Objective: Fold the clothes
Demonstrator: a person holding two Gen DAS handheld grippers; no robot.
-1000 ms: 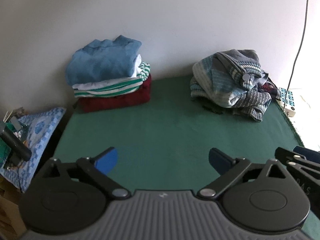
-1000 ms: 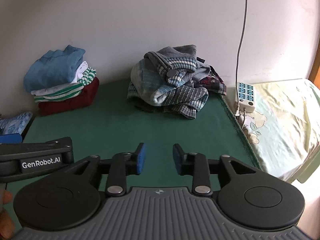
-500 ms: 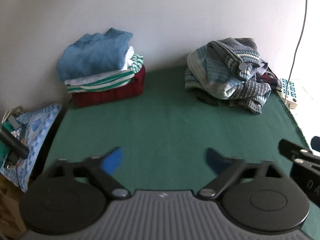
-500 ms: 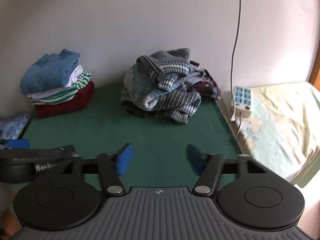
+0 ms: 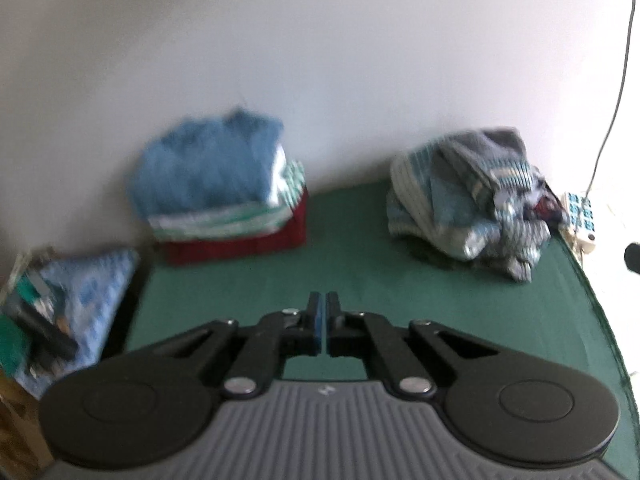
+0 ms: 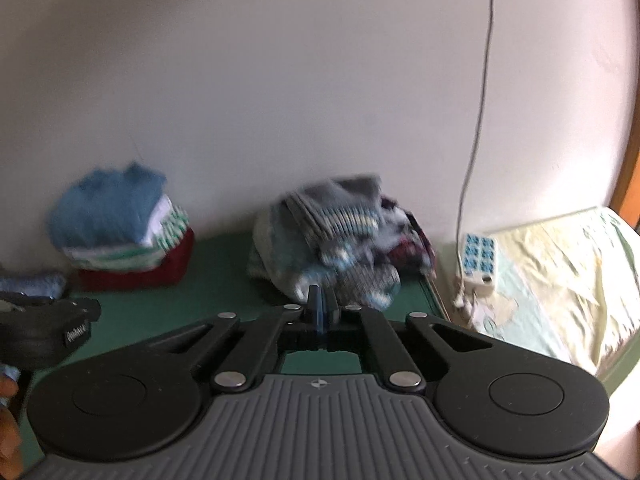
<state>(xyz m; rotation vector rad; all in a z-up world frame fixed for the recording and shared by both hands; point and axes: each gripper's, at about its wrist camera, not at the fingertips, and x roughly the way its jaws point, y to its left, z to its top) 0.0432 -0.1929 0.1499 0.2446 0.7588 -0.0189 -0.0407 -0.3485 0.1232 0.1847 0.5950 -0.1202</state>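
A heap of unfolded clothes (image 5: 468, 204), striped grey, blue and white, lies at the back right of the green cloth (image 5: 360, 280). At the back left stands a folded stack (image 5: 224, 196): blue on top, then white and green stripes, dark red at the bottom. My left gripper (image 5: 323, 312) hangs shut over the bare green cloth, nothing between its blue pads. In the right wrist view the heap (image 6: 332, 240) and the stack (image 6: 120, 232) show again. My right gripper (image 6: 321, 304) is shut too, empty, in front of the heap. The left gripper's black body (image 6: 44, 332) shows at the left.
A white wall closes the back. A white power strip (image 6: 478, 258) with a hanging cable lies right of the green cloth, beside a pale yellow sheet (image 6: 560, 280). A blue checked cloth (image 5: 80, 292) with dark objects on it lies at the left edge.
Both grippers have closed from open to shut with nothing in them. Both have risen, so the clothes sit lower in the views.
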